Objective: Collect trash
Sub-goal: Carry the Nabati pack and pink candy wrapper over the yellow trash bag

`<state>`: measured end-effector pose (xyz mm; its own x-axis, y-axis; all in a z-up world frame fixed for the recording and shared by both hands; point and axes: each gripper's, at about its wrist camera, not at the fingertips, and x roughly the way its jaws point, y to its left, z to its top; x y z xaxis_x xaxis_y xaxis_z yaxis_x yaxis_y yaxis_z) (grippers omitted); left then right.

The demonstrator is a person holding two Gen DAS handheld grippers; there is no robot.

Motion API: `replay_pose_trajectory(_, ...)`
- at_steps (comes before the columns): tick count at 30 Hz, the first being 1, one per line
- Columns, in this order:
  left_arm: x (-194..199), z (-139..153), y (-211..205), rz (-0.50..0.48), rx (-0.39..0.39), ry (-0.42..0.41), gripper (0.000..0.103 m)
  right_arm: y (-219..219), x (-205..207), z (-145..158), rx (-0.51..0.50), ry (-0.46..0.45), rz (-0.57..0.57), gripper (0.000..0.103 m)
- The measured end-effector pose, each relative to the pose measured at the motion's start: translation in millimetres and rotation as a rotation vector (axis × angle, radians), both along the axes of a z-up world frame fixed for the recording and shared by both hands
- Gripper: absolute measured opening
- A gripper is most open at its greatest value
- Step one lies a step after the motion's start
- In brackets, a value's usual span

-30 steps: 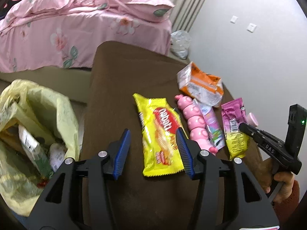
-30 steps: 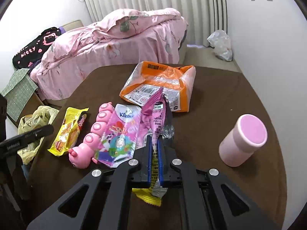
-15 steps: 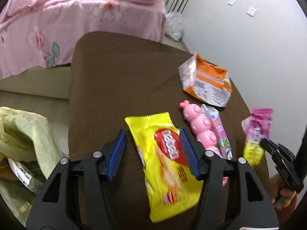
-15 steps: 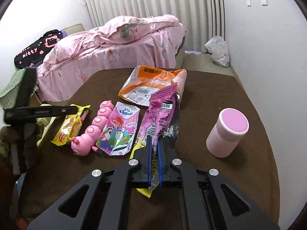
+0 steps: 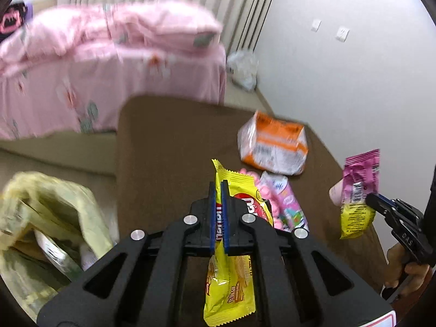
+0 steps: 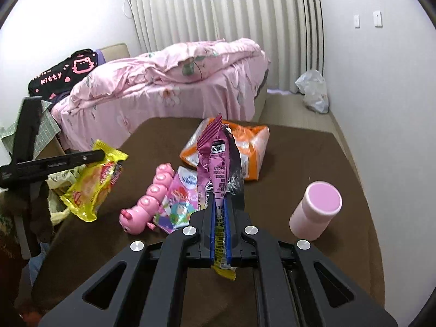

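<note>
My left gripper (image 5: 218, 186) has its jaws closing tight on the yellow snack wrapper (image 5: 231, 286), pinched between the blue pads and hanging clear above the brown table (image 5: 169, 141). The right wrist view shows that wrapper (image 6: 92, 188) dangling from the left gripper (image 6: 99, 156) at the table's left edge. My right gripper (image 6: 220, 200) is shut on a pink and yellow wrapper (image 6: 215, 160), held upright above the table. The left wrist view has that wrapper (image 5: 359, 188) and the right gripper (image 5: 372, 199) at far right.
A yellow-green trash bag (image 5: 49, 218) with rubbish in it gapes on the floor left of the table. On the table lie an orange packet (image 6: 250, 147), a pink caterpillar toy (image 6: 150, 201), a tissue pack (image 6: 179, 199) and a pink cup (image 6: 316, 209). A pink bed (image 6: 163, 92) stands behind.
My left gripper has shut on the yellow wrapper and lifted it off the table. The right gripper has risen a little with the pink wrapper still in it.
</note>
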<state>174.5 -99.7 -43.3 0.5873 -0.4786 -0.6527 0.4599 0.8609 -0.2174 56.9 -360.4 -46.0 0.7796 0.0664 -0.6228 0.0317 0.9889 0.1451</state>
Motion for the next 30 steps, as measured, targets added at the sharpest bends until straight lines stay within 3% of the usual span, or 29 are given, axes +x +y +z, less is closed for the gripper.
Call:
replay_pose_trajectory(3, -20, 27, 9, 0.017, -0.005, -0.132, 0.003, 6, -2, 12, -0.009, -0.022, 0.011, 0.007)
replay_pose_trajectory(9, -46, 60, 37, 0.071, 0.007, -0.280, 0.003, 33, -6, 39, -0.045, -0.078, 0.063, 0.007)
replay_pose_trajectory(13, -53, 66, 66, 0.142, 0.018, -0.313, 0.003, 62, -3, 58, -0.075, -0.115, 0.118, 0.007)
replay_pose_trajectory(21, -59, 66, 149, 0.406, 0.050, -0.397, 0.003, 128, 20, 81, -0.118, -0.136, 0.250, 0.007)
replay_pose_trajectory(24, -62, 59, 183, 0.527, 0.028, -0.408, 0.003, 156, 36, 83, -0.105, -0.121, 0.307, 0.007)
replay_pose_trajectory(30, -60, 25, 224, 0.666, -0.019, -0.392, 0.003, 220, 78, 70, -0.044, -0.049, 0.442, 0.007)
